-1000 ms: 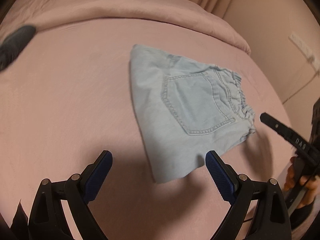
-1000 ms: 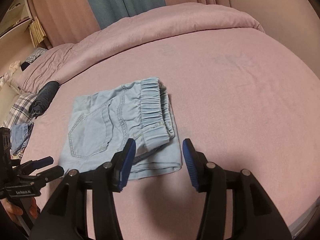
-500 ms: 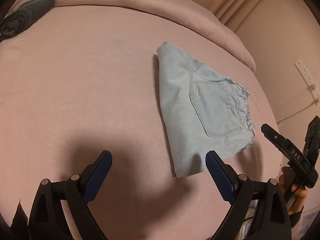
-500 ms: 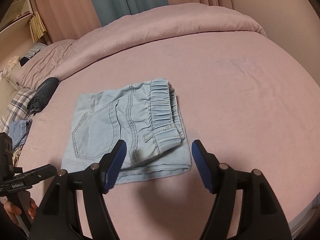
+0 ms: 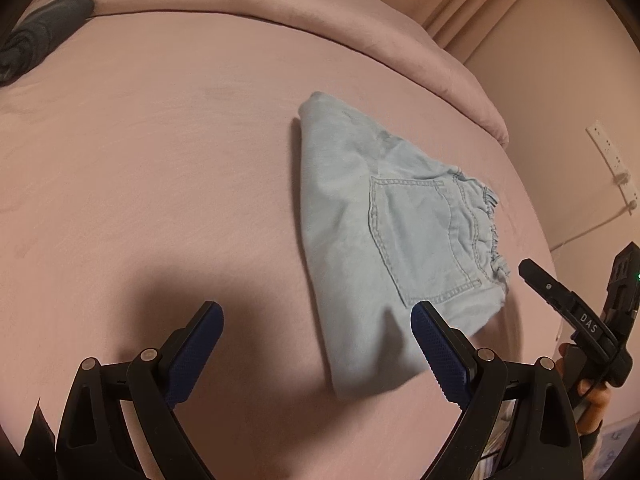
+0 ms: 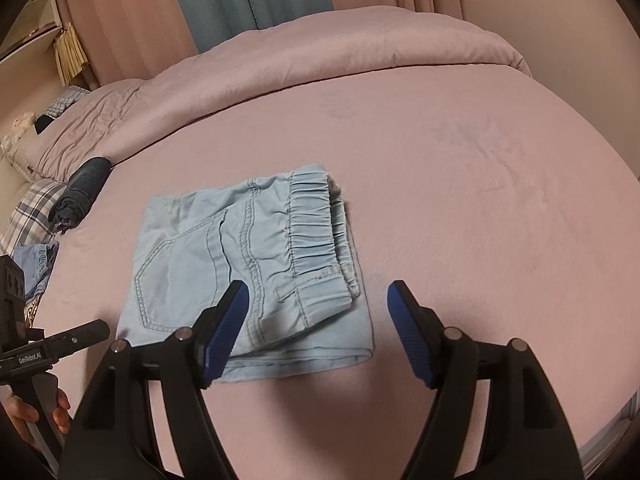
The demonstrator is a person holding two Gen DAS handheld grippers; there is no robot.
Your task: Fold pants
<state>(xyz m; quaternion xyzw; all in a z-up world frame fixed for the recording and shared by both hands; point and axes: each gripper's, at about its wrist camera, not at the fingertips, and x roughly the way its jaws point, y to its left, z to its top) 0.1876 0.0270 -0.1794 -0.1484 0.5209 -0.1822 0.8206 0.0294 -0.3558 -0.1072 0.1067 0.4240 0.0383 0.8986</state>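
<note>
Light blue denim pants point(image 6: 248, 268) lie folded into a compact rectangle on the pink bed, back pocket and elastic waistband facing up. They also show in the left wrist view point(image 5: 384, 240). My left gripper point(image 5: 316, 324) is open and empty, held above the bed at the pants' left near corner. My right gripper point(image 6: 318, 304) is open and empty, held above the pants' near edge by the waistband. Neither gripper touches the pants. The left gripper also shows at the left edge of the right wrist view point(image 6: 80, 334).
The pink bed sheet point(image 6: 480, 200) spreads wide around the pants. A folded pink duvet point(image 6: 320, 60) lies at the back. A rolled dark garment point(image 6: 80, 188) and a plaid pillow point(image 6: 28, 216) sit at the left. A wall with a socket strip point(image 5: 612, 160) is at the right.
Both grippers have pulled back and risen away from the pants. The right gripper's jaws have opened wider. The pants have not moved.
</note>
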